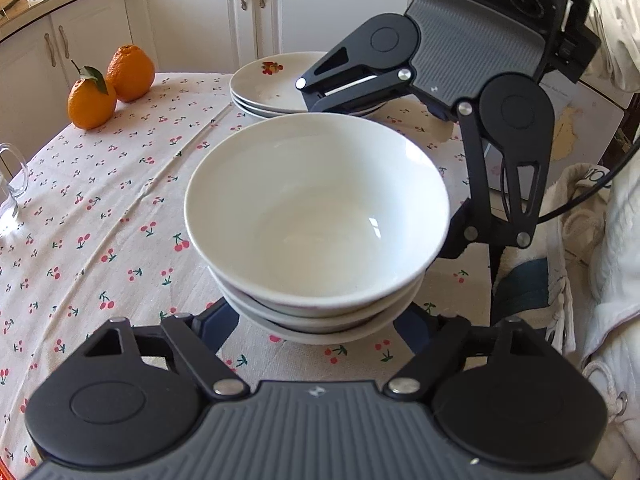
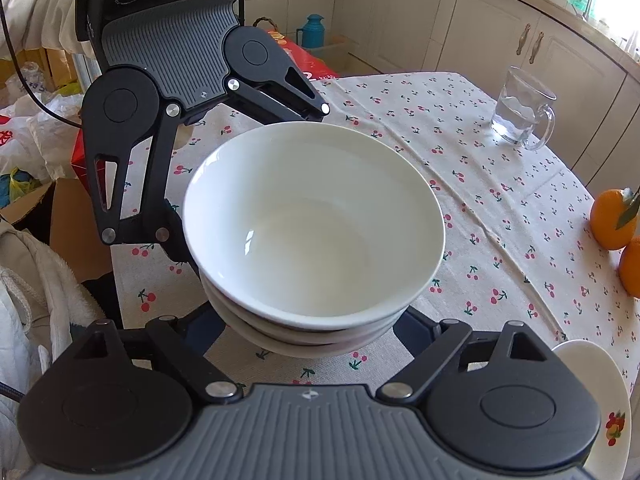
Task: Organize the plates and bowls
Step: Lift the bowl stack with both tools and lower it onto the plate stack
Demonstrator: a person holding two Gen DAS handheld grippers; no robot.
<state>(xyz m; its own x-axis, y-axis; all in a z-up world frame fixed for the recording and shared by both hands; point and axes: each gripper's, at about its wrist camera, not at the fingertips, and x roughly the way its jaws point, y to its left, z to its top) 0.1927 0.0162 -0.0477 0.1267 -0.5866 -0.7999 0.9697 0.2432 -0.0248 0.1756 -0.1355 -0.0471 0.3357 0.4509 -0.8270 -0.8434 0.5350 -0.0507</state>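
Observation:
A stack of three white bowls (image 1: pixel 316 220) sits on the cherry-print tablecloth (image 1: pixel 100 220); it also shows in the right wrist view (image 2: pixel 312 224). My left gripper (image 1: pixel 316 320) is open, its fingers spread on both sides of the stack's base, tips hidden under the bowls. My right gripper (image 2: pixel 312 324) is open and straddles the stack from the opposite side; it shows across the bowls in the left wrist view (image 1: pixel 384 184). A stack of white plates (image 1: pixel 272 84) with a fruit print lies behind the bowls; its rim shows in the right wrist view (image 2: pixel 600 400).
Two oranges (image 1: pixel 108 84) stand at the table's far left, also in the right wrist view (image 2: pixel 616 220). A glass mug (image 2: pixel 520 108) stands on the cloth, its edge in the left wrist view (image 1: pixel 10 184). White cabinets (image 1: pixel 180 16) are behind. Bags and boxes (image 2: pixel 36 140) lie beside the table.

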